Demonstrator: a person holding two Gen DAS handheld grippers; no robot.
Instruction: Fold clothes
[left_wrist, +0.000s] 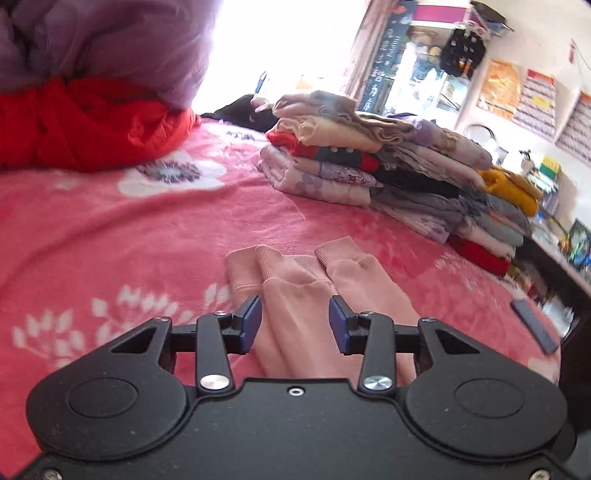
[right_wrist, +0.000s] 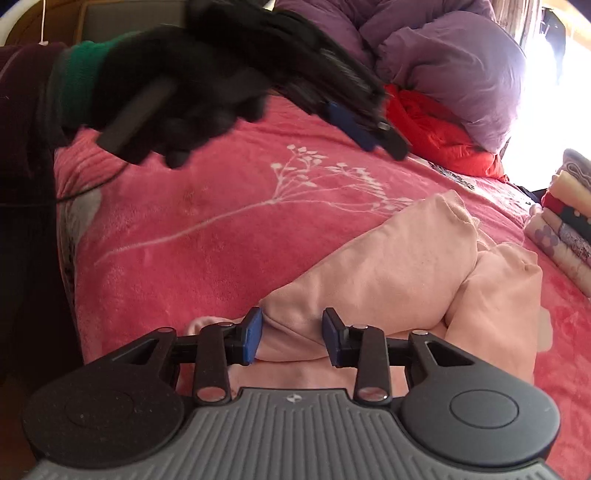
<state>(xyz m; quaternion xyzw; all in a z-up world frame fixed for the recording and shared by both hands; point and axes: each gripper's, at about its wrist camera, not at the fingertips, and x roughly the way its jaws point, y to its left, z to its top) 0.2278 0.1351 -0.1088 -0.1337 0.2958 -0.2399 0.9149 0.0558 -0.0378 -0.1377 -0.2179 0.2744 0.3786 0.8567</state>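
Observation:
A pale pink sweatshirt (left_wrist: 295, 284) lies on the pink flowered blanket (left_wrist: 110, 229) with both cuffs pointing away. My left gripper (left_wrist: 295, 323) hovers over it, jaws apart with nothing pressed between the blue pads. In the right wrist view the same gripper (right_wrist: 373, 138) hangs in the air, held by a black-gloved hand (right_wrist: 192, 96). My right gripper (right_wrist: 291, 334) sits at the near edge of the sweatshirt (right_wrist: 388, 266). A thick fold of the fabric fills the gap between its pads, with creases running into them.
A tall stack of folded clothes (left_wrist: 369, 166) stands on the bed's far right, and shows at the edge of the right wrist view (right_wrist: 569, 221). A red garment (left_wrist: 92, 125) and a purple duvet (left_wrist: 110, 40) are heaped at the back left. A dark phone-like slab (left_wrist: 533, 325) lies by the right bed edge.

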